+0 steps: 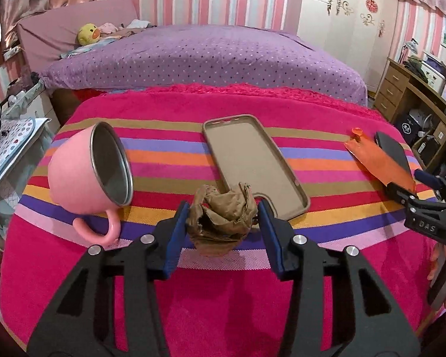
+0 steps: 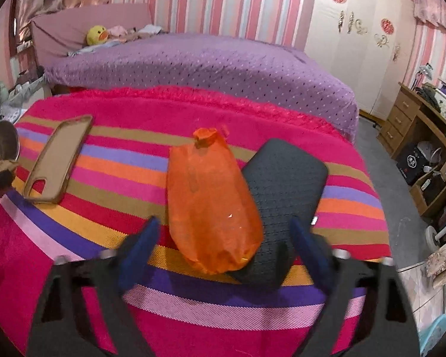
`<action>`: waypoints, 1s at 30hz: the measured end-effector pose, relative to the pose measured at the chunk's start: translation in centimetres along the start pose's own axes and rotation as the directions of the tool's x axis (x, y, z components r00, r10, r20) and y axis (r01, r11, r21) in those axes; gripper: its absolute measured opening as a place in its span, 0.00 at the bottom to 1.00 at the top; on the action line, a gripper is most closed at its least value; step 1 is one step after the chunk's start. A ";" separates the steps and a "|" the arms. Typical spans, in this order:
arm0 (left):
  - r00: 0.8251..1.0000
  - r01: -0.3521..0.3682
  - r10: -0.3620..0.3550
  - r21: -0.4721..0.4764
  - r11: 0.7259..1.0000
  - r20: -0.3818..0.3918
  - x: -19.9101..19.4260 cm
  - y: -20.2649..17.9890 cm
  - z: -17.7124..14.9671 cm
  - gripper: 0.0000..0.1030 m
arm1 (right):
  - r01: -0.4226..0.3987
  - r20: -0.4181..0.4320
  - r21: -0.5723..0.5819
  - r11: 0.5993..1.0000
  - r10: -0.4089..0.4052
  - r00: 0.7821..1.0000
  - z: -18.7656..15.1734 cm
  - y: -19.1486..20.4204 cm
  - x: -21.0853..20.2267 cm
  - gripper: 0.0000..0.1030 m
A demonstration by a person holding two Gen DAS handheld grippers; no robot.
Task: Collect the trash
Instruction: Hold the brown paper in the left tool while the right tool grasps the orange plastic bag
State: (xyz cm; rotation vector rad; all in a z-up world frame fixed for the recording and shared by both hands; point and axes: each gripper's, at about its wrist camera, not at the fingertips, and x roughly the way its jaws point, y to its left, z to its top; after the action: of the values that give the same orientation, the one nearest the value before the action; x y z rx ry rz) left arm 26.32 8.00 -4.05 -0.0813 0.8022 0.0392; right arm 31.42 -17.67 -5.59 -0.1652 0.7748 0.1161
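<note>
Right now my left gripper (image 1: 223, 223) has its blue pads either side of the crumpled brown paper wad (image 1: 221, 218), left pad touching, right pad just beside it, so not clamped. The wad sits on the striped pink cloth (image 1: 223, 297), between the tipped pink metal-lined mug (image 1: 89, 172) and the tan empty phone case (image 1: 252, 163). I judge it light and crushable; squeezing across the middle should do. My right gripper (image 2: 223, 238) is wide open, holding nothing, around the near end of the knotted orange plastic bag (image 2: 211, 205), which leans on a black textured slab (image 2: 282, 196). The bag looks soft and slippery; I'd grab the body. There's open cloth towards me, while the mug and case crowd the wad.
</note>
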 end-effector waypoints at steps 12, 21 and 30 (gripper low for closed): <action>1.000 -0.023 0.022 -0.032 0.999 -0.006 -0.3 0.7 0.0 0.45 | -0.020 0.028 -0.016 1.000 0.021 0.999 -0.6 0.3 -1.0 0.30; 1.000 -0.024 0.024 -0.042 0.999 0.001 -1.5 0.4 -0.5 0.45 | -0.047 0.068 0.009 0.999 0.046 0.997 -1.6 -0.6 -3.0 0.12; 1.000 -0.020 0.021 -0.042 0.999 0.018 -2.6 -0.2 -1.1 0.45 | -0.062 0.098 0.016 0.998 0.060 0.993 -2.8 -1.5 -5.0 0.12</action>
State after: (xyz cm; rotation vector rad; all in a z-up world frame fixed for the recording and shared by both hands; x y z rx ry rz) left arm 23.77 7.72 -2.97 -0.1122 0.7837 0.0760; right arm 26.21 -19.90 -3.91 -0.1170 0.6837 0.1733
